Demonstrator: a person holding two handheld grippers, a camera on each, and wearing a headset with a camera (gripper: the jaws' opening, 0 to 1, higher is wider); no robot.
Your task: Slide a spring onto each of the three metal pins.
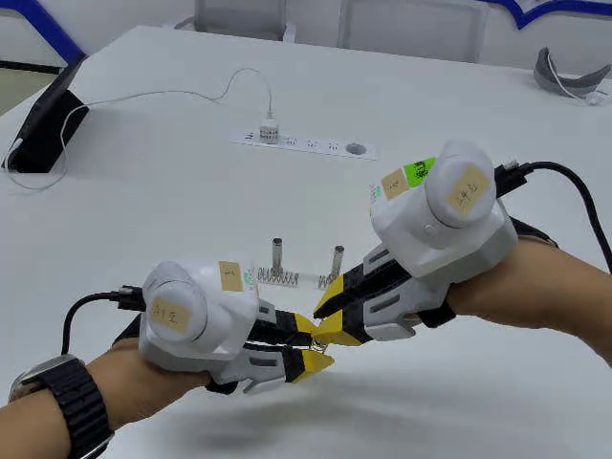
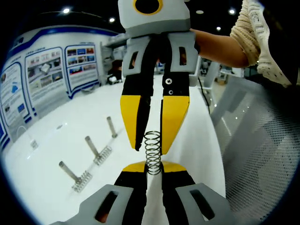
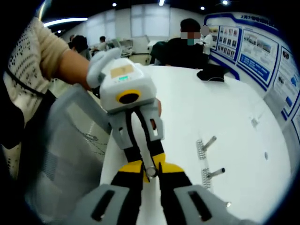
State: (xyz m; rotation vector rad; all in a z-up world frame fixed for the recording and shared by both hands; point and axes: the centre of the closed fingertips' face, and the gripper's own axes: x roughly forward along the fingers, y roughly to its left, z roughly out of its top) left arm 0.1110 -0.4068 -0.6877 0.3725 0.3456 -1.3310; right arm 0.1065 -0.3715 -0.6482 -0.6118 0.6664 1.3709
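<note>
1. Left gripper (image 1: 311, 344) comes in from 8 o'clock in the head view and right gripper (image 1: 330, 311) from 2 o'clock. Their yellow tips meet just above the table (image 1: 191, 191).
2. Left gripper view: the left gripper (image 2: 153, 168) is clamped on the bottom coils of the spring (image 2: 152, 145), which stands up along the jaw axis toward 12.
3. Same view: the right gripper (image 2: 152, 147) comes down from 12 and its jaws straddle the spring's top end, one on each side, about a coil-width apart. I can't tell whether they're pinching it or just flanking it.
4. Right gripper view: the spring (image 3: 151, 172) shows end-on as a small ring between the right gripper (image 3: 150, 172) tips. The left gripper (image 3: 150, 164) faces it from 12.
5. The spring is in the air, off the table and apart from the pins.
6. Pins (image 2: 92, 146): three stand in a row at 9 o'clock of the held spring in the left gripper view, all bare.
7. Loose springs (image 2: 104, 154): two lie flat on the table, one at the base of the middle pin and one at the base of the nearest. I can't see contact clearly.
8. Head view: two pins (image 1: 277, 256) stand at 12 o'clock of the tips, each with a loose spring (image 1: 277, 278) lying by its base.
</note>
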